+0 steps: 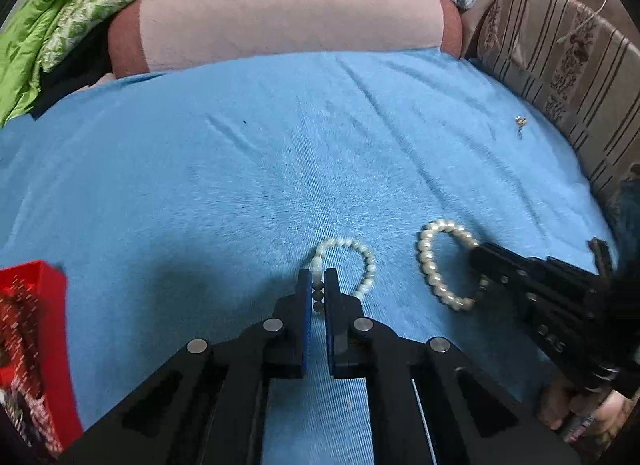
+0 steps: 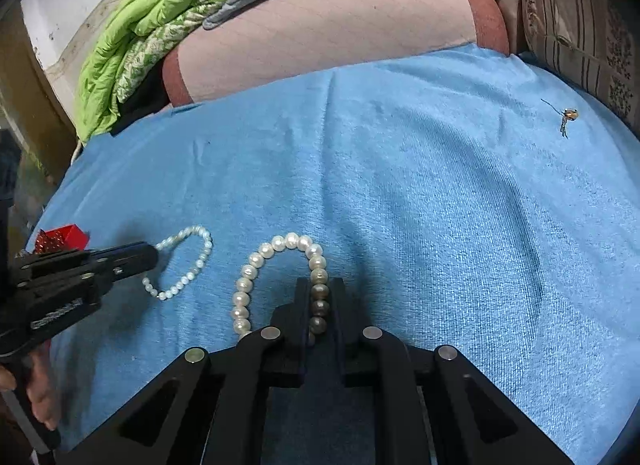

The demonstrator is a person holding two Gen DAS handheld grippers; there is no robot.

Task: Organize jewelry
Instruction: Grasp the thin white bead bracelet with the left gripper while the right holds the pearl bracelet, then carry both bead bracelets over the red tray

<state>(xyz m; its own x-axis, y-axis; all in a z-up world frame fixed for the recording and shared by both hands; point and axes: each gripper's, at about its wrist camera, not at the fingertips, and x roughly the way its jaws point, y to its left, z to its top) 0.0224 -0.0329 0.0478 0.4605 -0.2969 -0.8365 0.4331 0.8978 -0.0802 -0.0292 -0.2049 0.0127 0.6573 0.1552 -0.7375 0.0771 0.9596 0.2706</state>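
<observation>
My left gripper (image 1: pixel 318 281) pinches the small pearl bracelet (image 1: pixel 362 265); its loop runs away from me. My right gripper (image 2: pixel 319 291) clamps the large pearl bracelet (image 2: pixel 256 265), lying likewise on the blue towel (image 2: pixel 440 205).

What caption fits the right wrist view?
Right gripper pinching the large pearl bracelet on the blue towel.

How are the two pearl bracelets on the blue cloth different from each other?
The small-beaded pearl bracelet has finer beads than the chunky large-beaded pearl bracelet. The left gripper pinches the small-beaded one; the right gripper pinches the large-beaded one. Both are white loops lying on the blue cloth.
</observation>
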